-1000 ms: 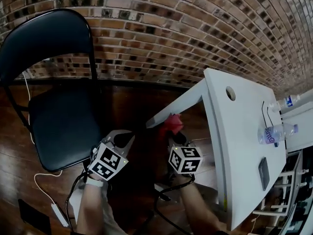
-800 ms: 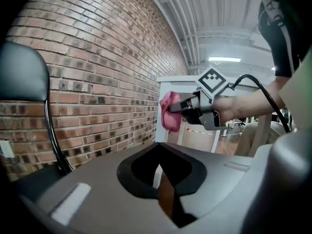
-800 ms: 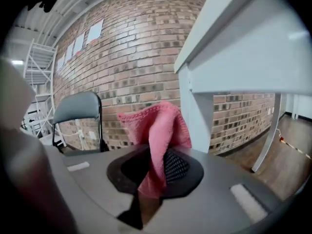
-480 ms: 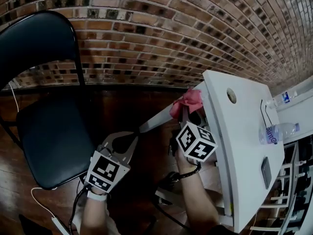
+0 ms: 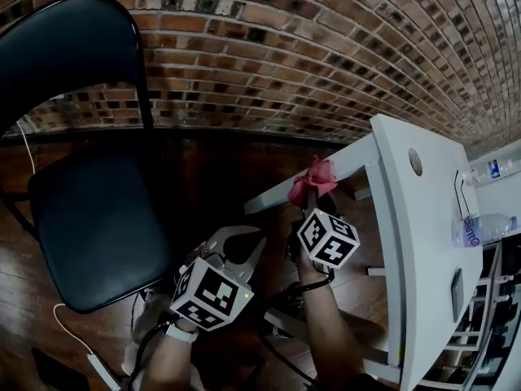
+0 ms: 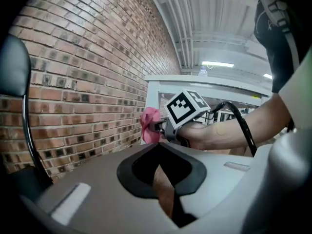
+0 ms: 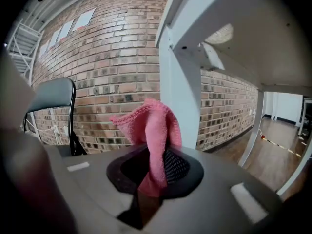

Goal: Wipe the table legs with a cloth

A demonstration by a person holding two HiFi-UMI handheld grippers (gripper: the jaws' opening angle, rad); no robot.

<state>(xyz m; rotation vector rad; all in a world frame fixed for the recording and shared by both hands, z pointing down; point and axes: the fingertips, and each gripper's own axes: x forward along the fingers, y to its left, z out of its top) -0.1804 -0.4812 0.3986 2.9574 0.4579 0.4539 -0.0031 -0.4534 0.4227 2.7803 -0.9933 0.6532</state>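
The head view looks steeply down from above, the white table (image 5: 417, 243) at frame right, the chair (image 5: 89, 210) at left. The left gripper view, low, faces the right gripper (image 6: 156, 126) (close, mid-frame). The right gripper view looks up along the table leg (image 7: 180, 91), very near. All three share the pink cloth (image 7: 152, 126) and brick wall (image 7: 112, 77).

Pink knitted cloth (image 7: 151, 130), bunched upright, against white table leg (image 7: 178, 99)
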